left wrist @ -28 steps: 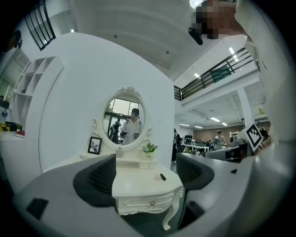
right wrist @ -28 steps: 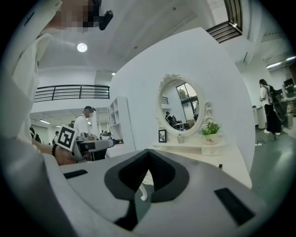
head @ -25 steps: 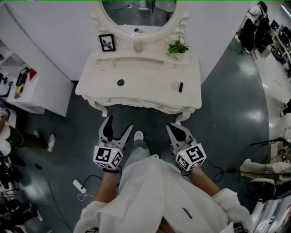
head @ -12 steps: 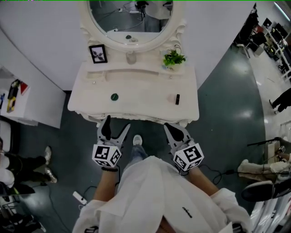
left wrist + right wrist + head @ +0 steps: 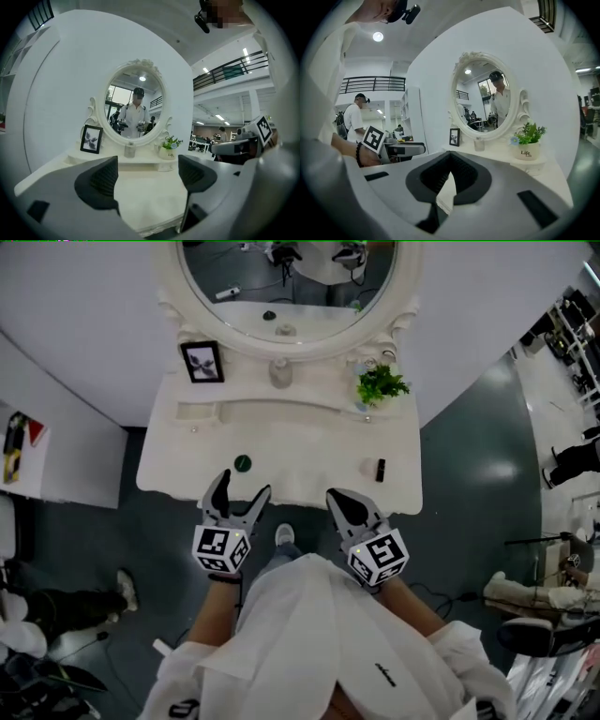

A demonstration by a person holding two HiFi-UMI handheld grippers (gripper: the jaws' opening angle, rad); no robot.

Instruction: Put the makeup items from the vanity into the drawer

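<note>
White-painted, carved vanity tabletop [image 5: 300, 437] is standing against a curved white wall beneath an oval mirror [image 5: 281, 287]. A small round dark-green makeup item [image 5: 243, 463] is lying on it near the front left, and a short black tube [image 5: 381, 469] is resting well apart toward the front right. A black-framed photo [image 5: 202, 362] and a potted green plant [image 5: 380, 385] are standing at the back. The left gripper [image 5: 241, 487] is hovering at the front edge, its jaws spread wide and empty. The right gripper [image 5: 335, 498] is hovering alongside, its jaws pressed together at the tips, pinching nothing.
</note>
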